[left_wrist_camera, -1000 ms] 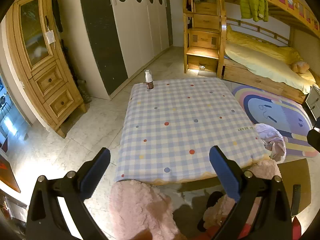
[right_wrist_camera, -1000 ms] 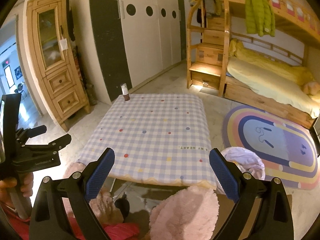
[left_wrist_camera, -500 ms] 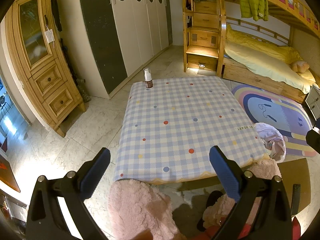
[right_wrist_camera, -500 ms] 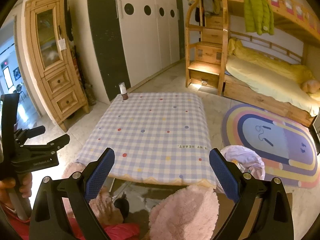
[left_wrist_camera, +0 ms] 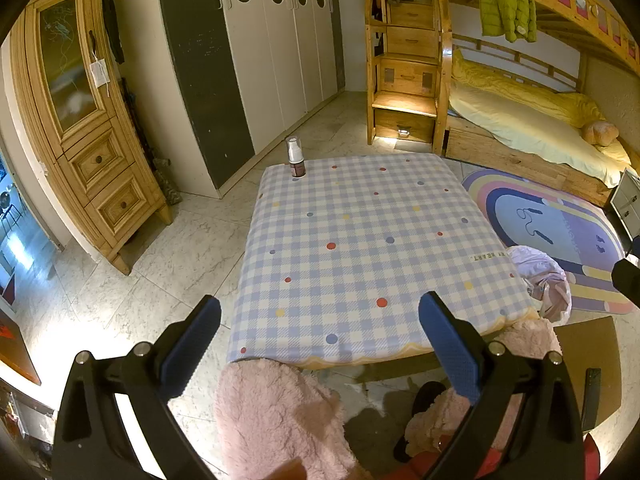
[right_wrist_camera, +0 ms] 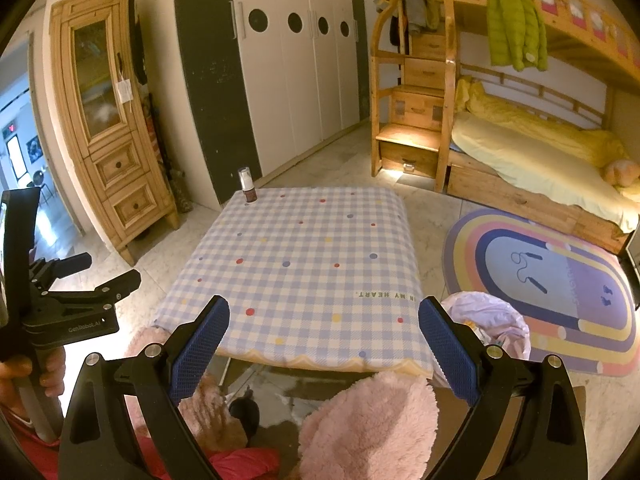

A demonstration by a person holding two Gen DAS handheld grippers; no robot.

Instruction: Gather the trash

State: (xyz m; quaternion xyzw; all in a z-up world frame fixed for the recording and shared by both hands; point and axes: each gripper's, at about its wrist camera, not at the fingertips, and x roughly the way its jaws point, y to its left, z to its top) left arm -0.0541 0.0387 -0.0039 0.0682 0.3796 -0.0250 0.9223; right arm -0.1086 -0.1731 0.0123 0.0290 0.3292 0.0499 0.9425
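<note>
Both grippers hang just off the near edge of the low table, which wears a blue-and-white checked cloth sprinkled with coloured dots. The left gripper has its blue-padded fingers spread wide apart with nothing between them, and the right gripper is the same, splayed and empty; neither touches the cloth. The only thing standing on the table is a small bottle with a pale top and dark lower half, upright at the far left corner, well apart from both grippers. Off the table's near right corner, down on the floor, sits a bin lined with a pale lilac bag, its mouth crumpled open with some scraps showing inside; it rests close to the edge of a rainbow-striped oval rug. Fluffy pink slippers poke out below the near edge of the table. Behind the table stands a wooden bunk bed with yellow bedding and a green jacket hung on its rail, a white wardrobe along the back wall, and a pine cabinet to the left.
</note>
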